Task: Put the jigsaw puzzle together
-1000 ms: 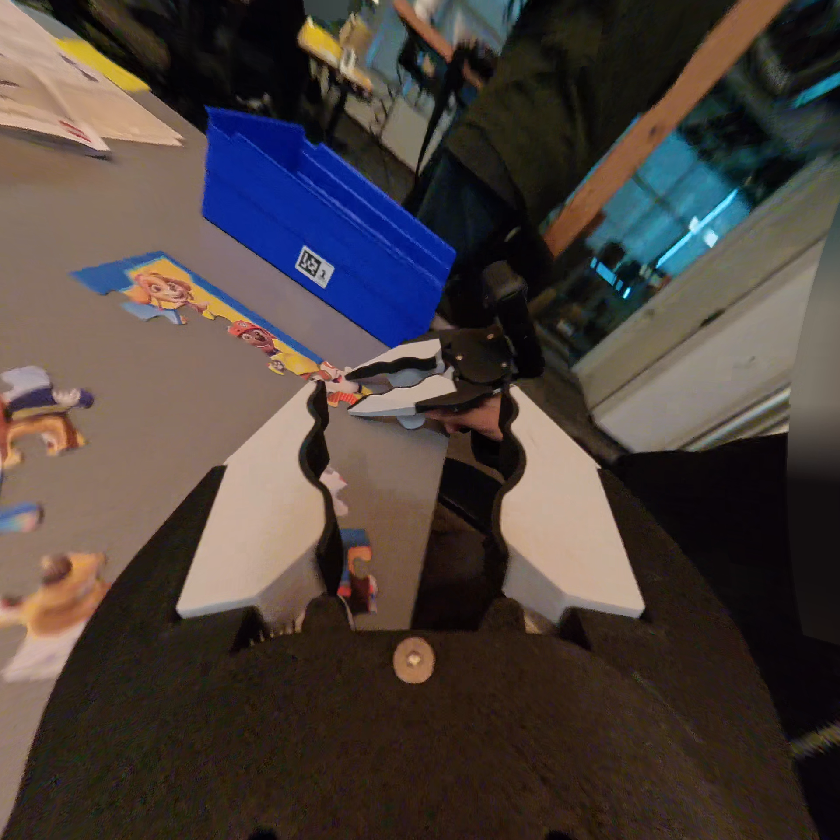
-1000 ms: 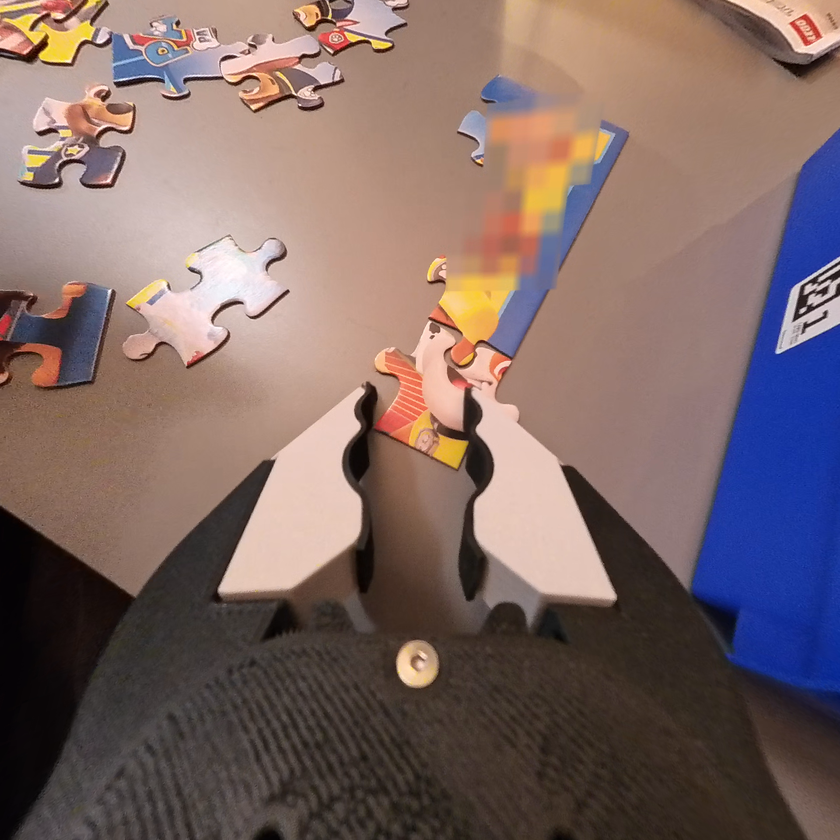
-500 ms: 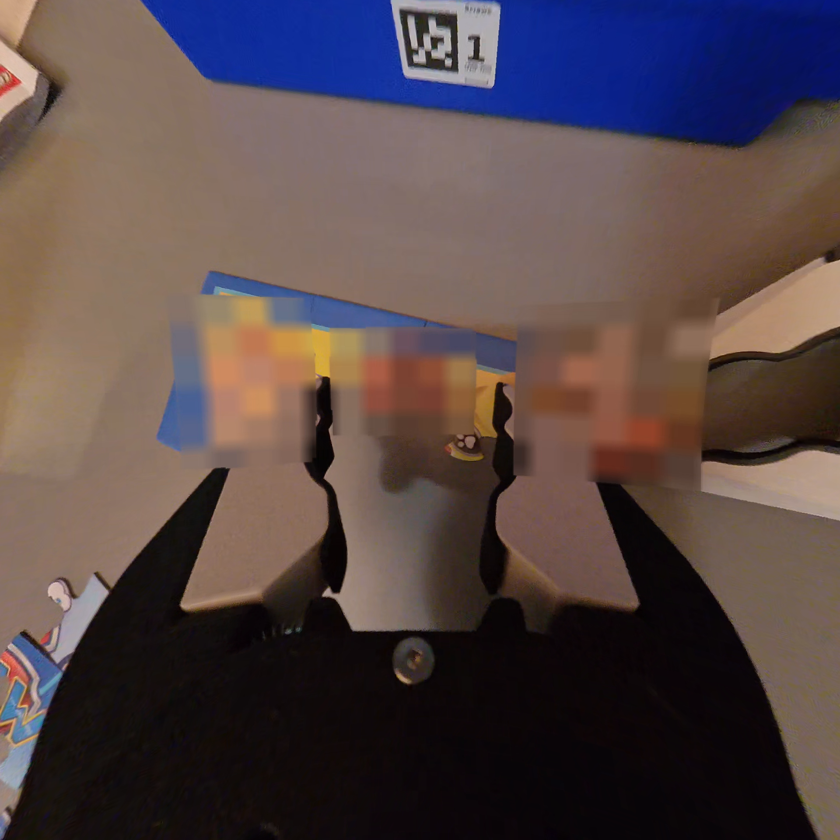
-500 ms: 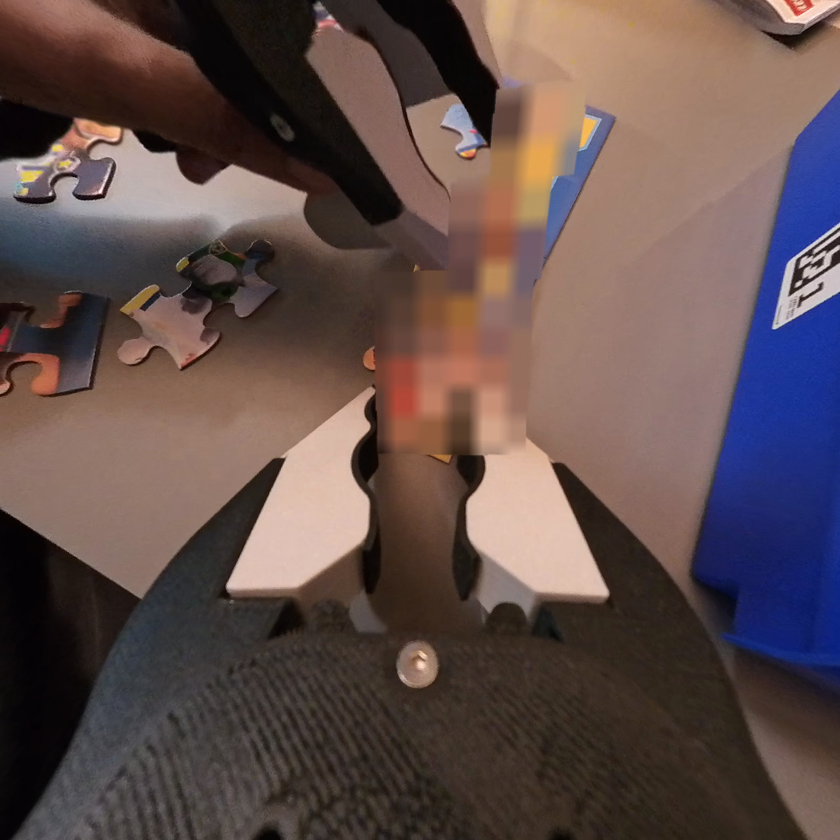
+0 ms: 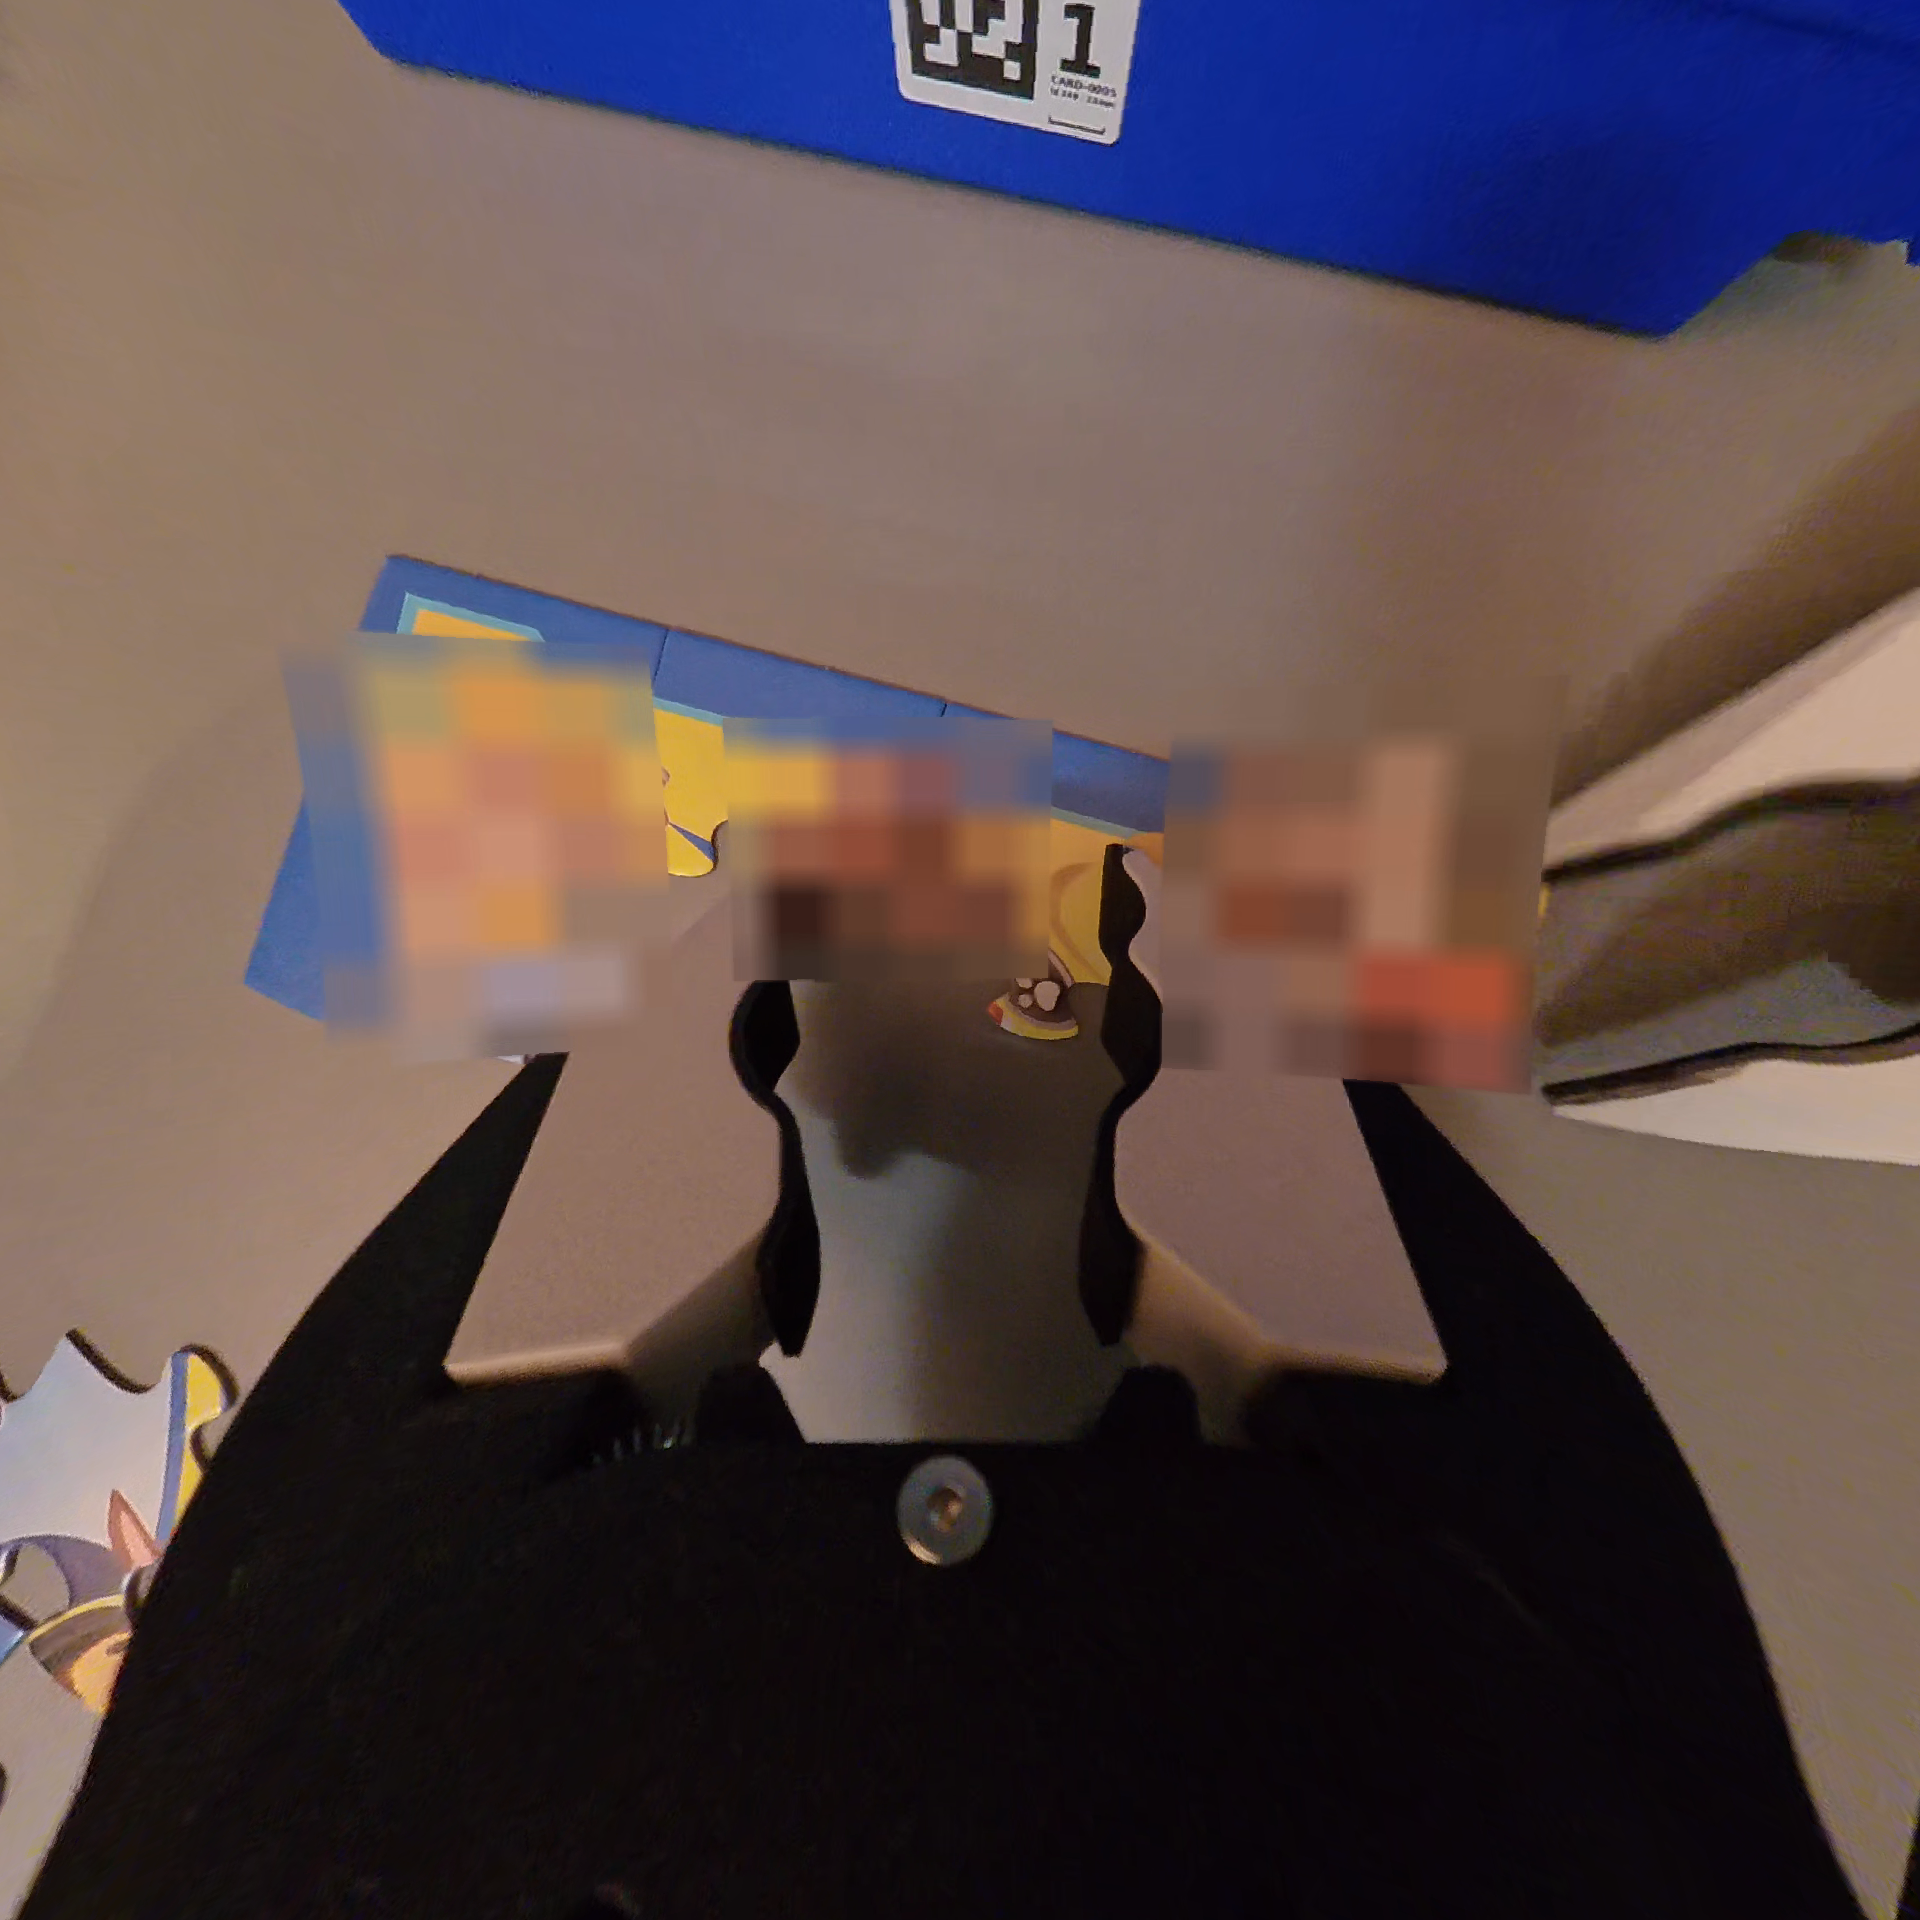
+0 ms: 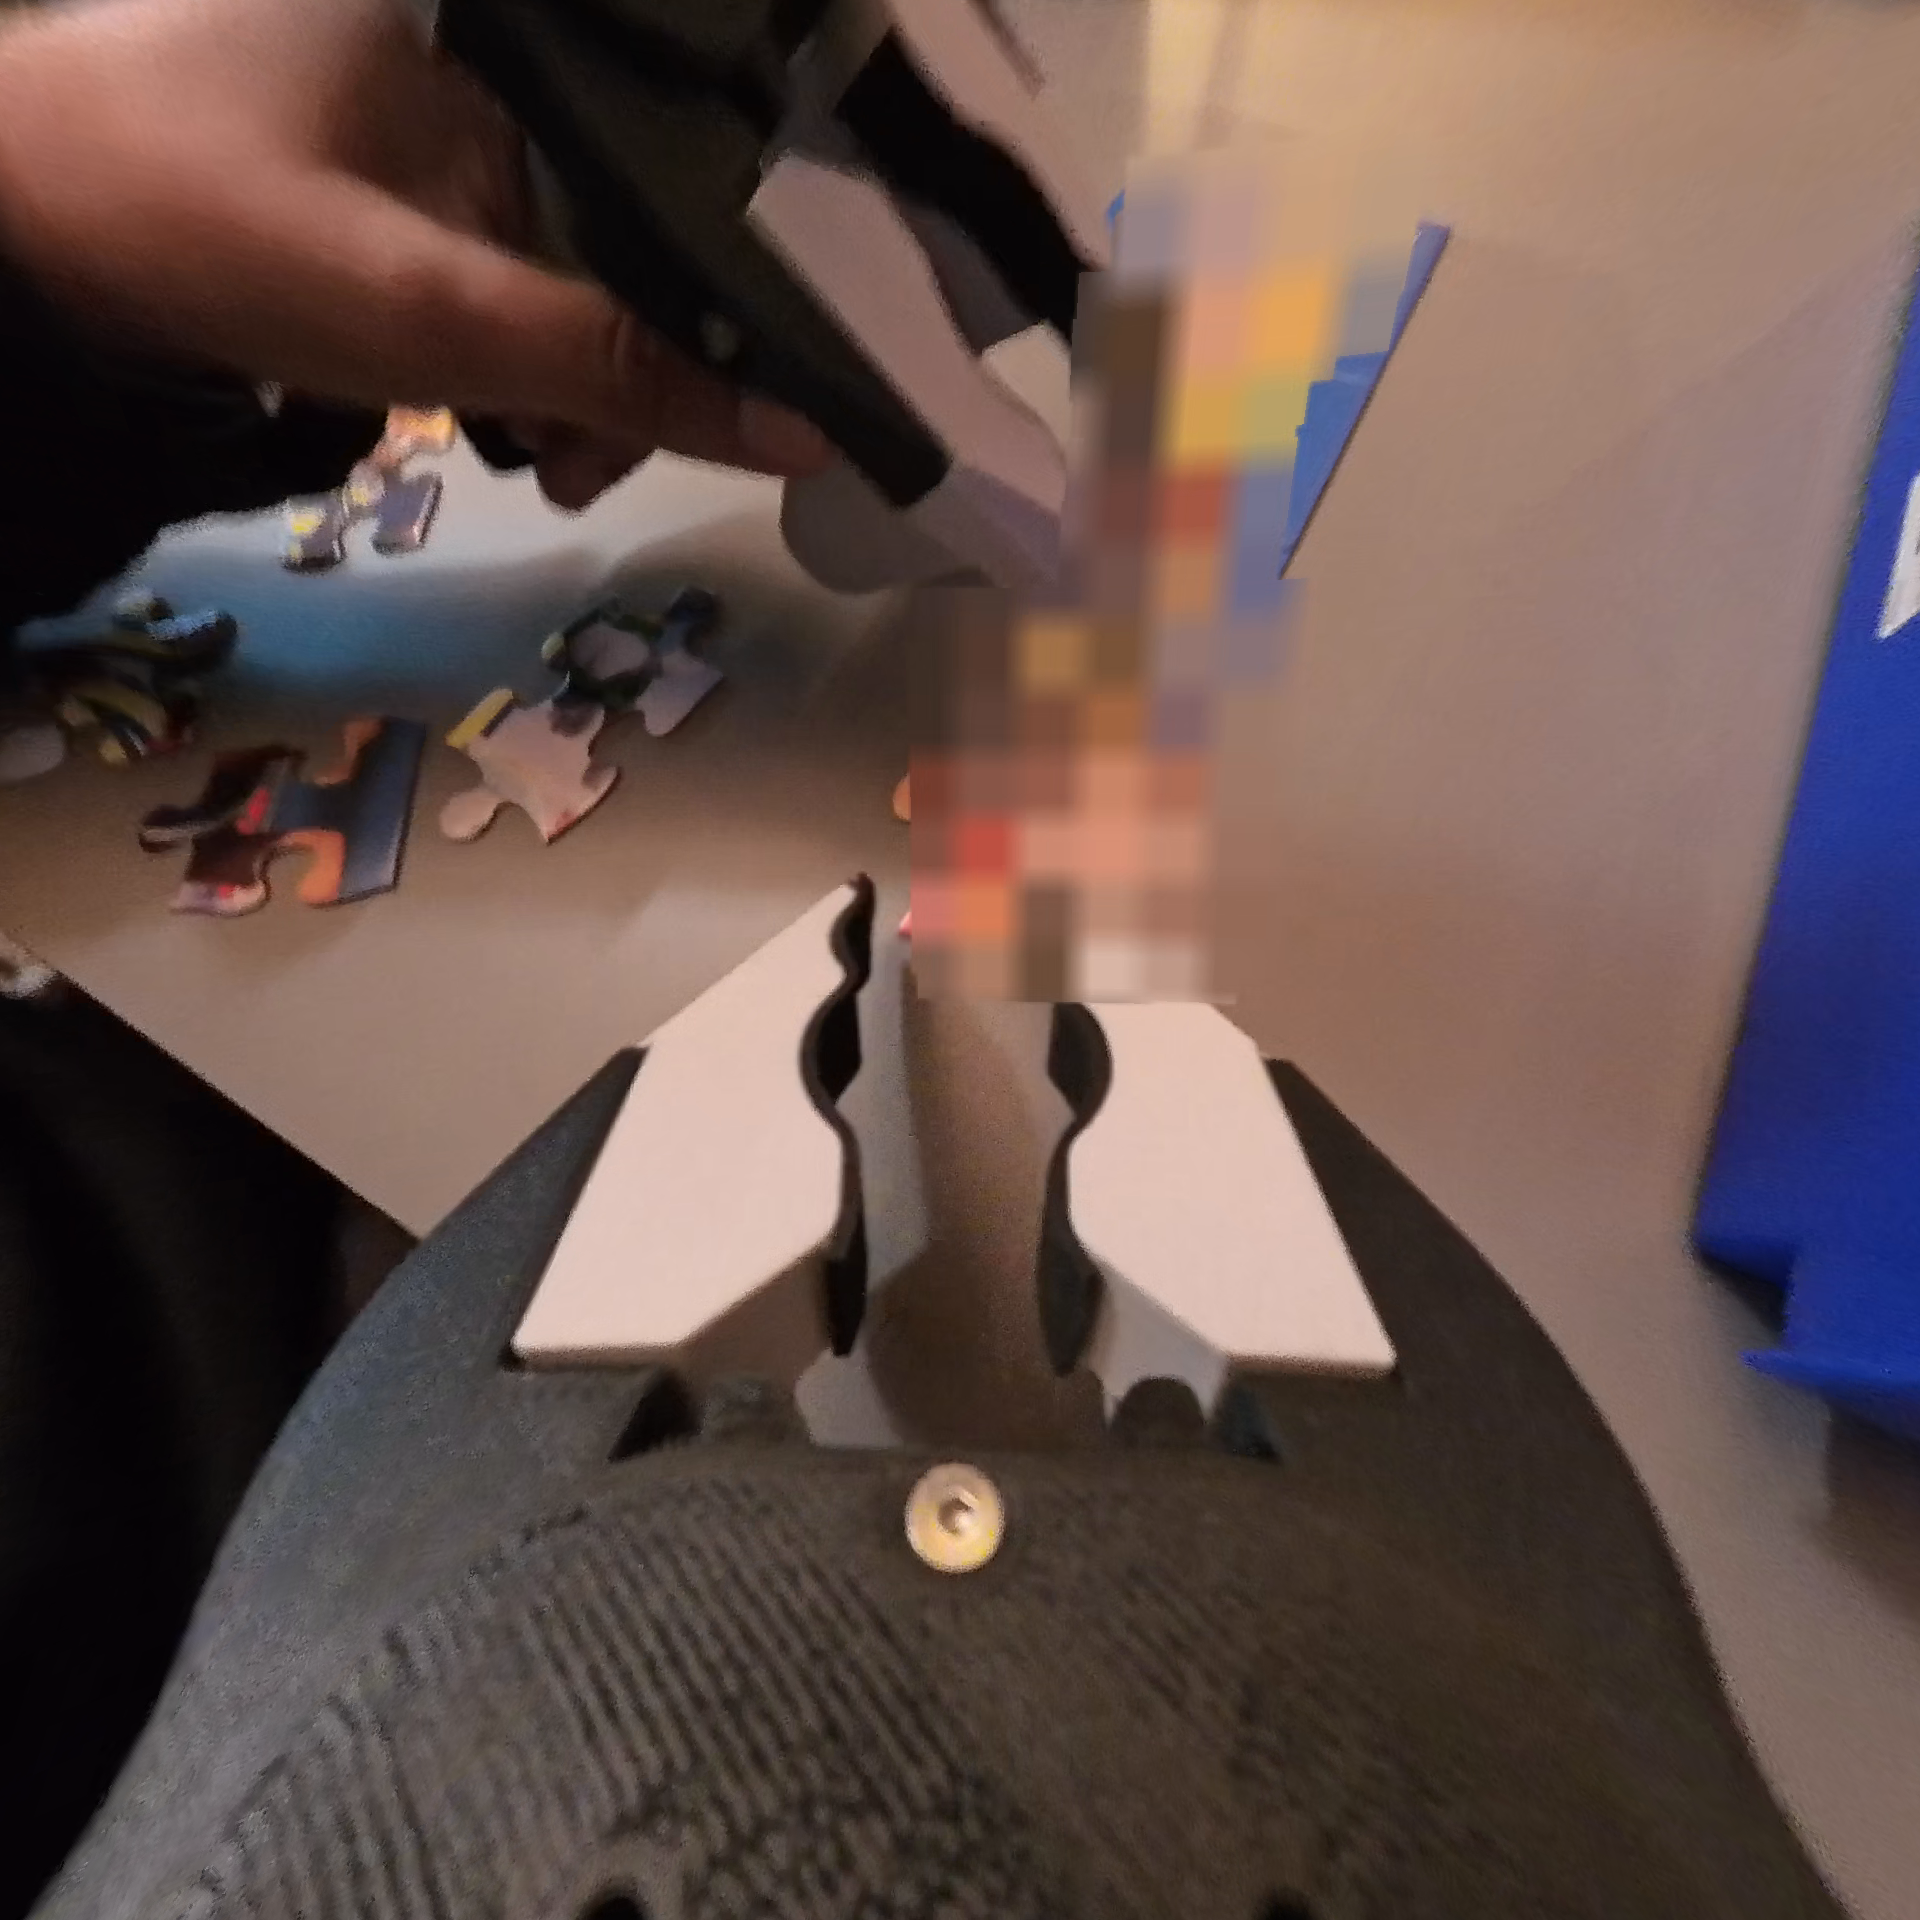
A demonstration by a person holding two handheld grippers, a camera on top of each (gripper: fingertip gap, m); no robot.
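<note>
Mosaic patches hide the joined puzzle strip (image 5: 800,686) and both grippers' fingertips.

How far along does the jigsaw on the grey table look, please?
Done: a joined blue-and-yellow cardboard puzzle strip lies by the blue plastic bin. In hand: both hand-held grippers sit at it, holding nothing visible. Left: loose cardboard puzzle pieces.

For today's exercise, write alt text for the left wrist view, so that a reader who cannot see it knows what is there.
The left gripper hangs with jaws apart over the near edge of a joined strip of puzzle pieces, blue-bordered and yellow, on a grey table. A blue bin stands beyond, the right gripper enters from the right, and a loose puzzle piece lies lower left.
</note>
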